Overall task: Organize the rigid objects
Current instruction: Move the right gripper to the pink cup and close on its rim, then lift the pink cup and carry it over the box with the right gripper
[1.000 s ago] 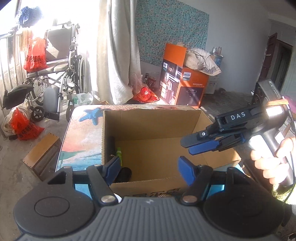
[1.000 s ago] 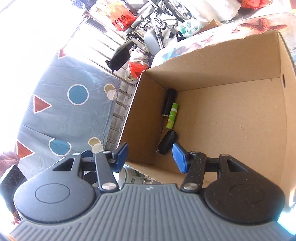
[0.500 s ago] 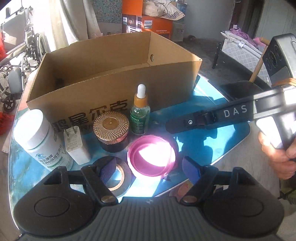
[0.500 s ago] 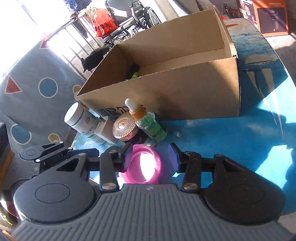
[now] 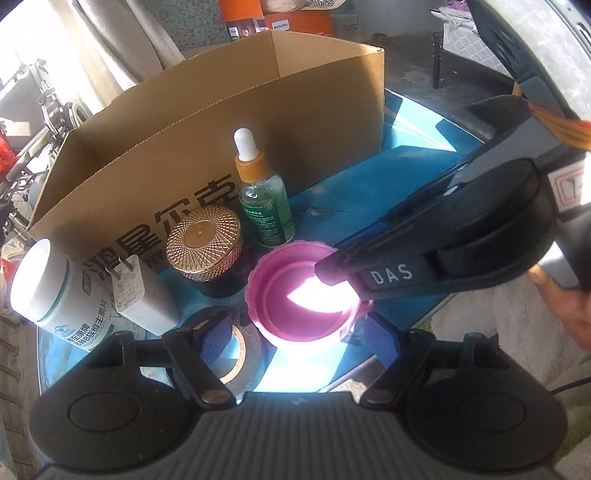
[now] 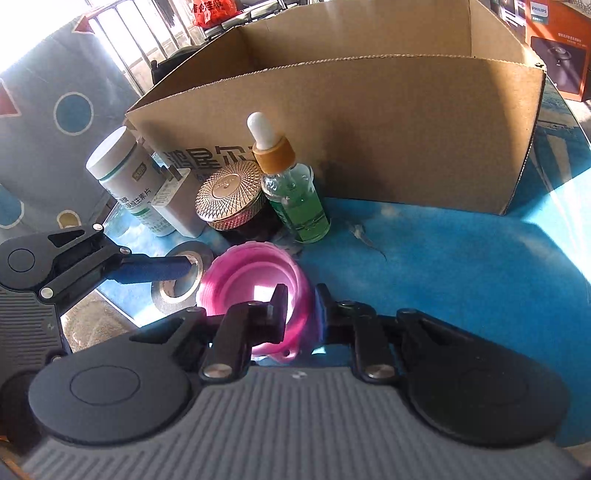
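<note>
A pink round lid [image 5: 295,295] [image 6: 255,273] lies open side up on the blue table in front of a cardboard box [image 5: 221,122] [image 6: 369,129]. My right gripper [image 6: 301,310] has its fingers closed on the lid's near rim. My left gripper [image 5: 295,343] is open above a roll of black tape [image 5: 236,350] [image 6: 181,269] and the lid's near edge. Behind stand a green dropper bottle [image 5: 264,199] [image 6: 295,199], a gold-lidded jar [image 5: 207,243] [image 6: 232,195], a white charger [image 5: 140,295] [image 6: 177,206] and a white pill bottle [image 5: 55,295] [image 6: 125,173].
The blue table's [image 6: 461,266] edge runs close on the near side. A wheelchair [image 5: 33,122] stands to the left beyond the table. Orange boxes [image 5: 280,18] sit on the floor behind the cardboard box.
Both grippers came down and back from over the box to the objects in front of it. My right gripper closed on the pink lid's rim.
</note>
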Demonstrator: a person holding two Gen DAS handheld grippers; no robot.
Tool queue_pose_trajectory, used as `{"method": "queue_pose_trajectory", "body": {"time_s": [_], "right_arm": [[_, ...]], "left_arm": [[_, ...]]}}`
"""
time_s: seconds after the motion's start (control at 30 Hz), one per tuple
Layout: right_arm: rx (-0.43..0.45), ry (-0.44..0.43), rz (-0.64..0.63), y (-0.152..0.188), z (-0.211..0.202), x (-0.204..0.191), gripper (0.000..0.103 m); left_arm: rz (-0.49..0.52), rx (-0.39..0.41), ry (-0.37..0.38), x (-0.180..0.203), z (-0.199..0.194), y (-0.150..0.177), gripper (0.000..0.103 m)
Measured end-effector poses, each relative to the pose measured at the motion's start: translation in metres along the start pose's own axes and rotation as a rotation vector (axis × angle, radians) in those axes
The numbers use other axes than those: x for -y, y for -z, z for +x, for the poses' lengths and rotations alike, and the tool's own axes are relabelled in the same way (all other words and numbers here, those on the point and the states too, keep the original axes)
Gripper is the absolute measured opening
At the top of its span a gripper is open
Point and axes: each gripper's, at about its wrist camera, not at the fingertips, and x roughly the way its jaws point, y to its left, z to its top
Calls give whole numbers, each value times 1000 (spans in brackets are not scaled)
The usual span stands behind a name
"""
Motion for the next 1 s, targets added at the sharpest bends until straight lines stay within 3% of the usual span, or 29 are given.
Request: {"method": "queue_pose_trajectory", "body": {"time_s": [0.53, 1.0], "right_arm": [[14, 29, 29, 10, -14, 19, 12], [29, 10, 54, 15, -19, 24, 12]], "left_arm": [[50, -8, 38, 20, 15, -14, 79], [33, 24, 56, 22, 21, -18, 74]]}}
